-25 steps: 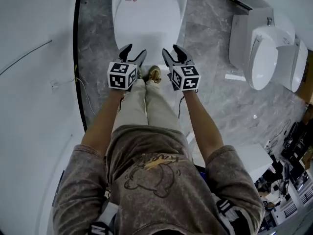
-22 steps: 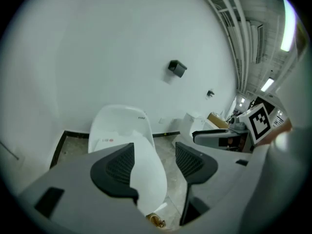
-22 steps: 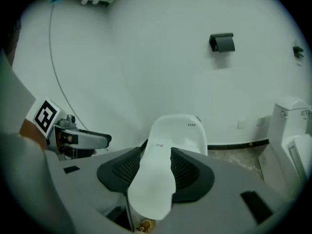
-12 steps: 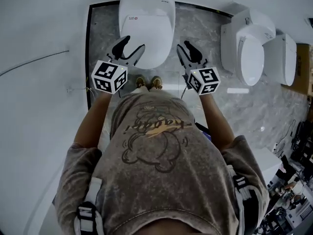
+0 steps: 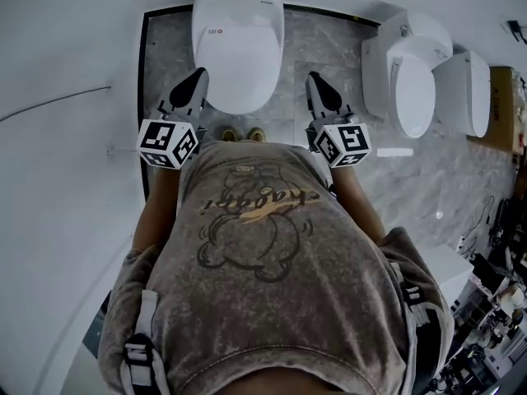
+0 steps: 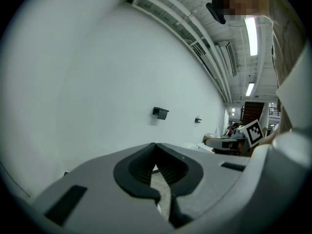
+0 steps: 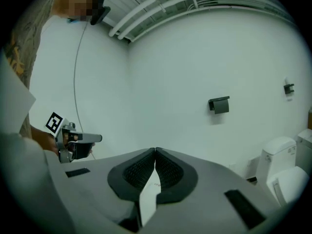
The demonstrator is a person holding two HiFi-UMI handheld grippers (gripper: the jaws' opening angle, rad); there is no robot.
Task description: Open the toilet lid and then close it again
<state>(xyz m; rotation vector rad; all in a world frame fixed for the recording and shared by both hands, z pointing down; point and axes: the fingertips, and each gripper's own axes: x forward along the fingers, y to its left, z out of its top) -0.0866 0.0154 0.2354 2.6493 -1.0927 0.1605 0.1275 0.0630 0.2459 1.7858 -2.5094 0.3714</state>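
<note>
The white toilet (image 5: 239, 44) stands at the top of the head view with its lid (image 5: 237, 64) down flat. My left gripper (image 5: 196, 76) is held to the toilet's left, high above it and touching nothing. My right gripper (image 5: 314, 81) is held to its right, just as clear of it. Both have just closed their jaws, with nothing between them. In the left gripper view the left gripper (image 6: 155, 146) has its pads together against a bare white wall. The right gripper (image 7: 155, 151) shows the same in its own view, where the left gripper (image 7: 73, 140) also appears.
Two more white toilets (image 5: 409, 76) (image 5: 468, 89) stand at the right on the grey marble floor (image 5: 329, 39). A white curved wall (image 5: 66, 138) closes the left side. A black paper holder (image 7: 219, 105) hangs on the wall. Clutter lies at the lower right (image 5: 494, 303).
Both grippers have risen away from the toilet and their jaws have gone from open to shut. The toilet now lies further off, and the person's legs are hidden under the shirt.
</note>
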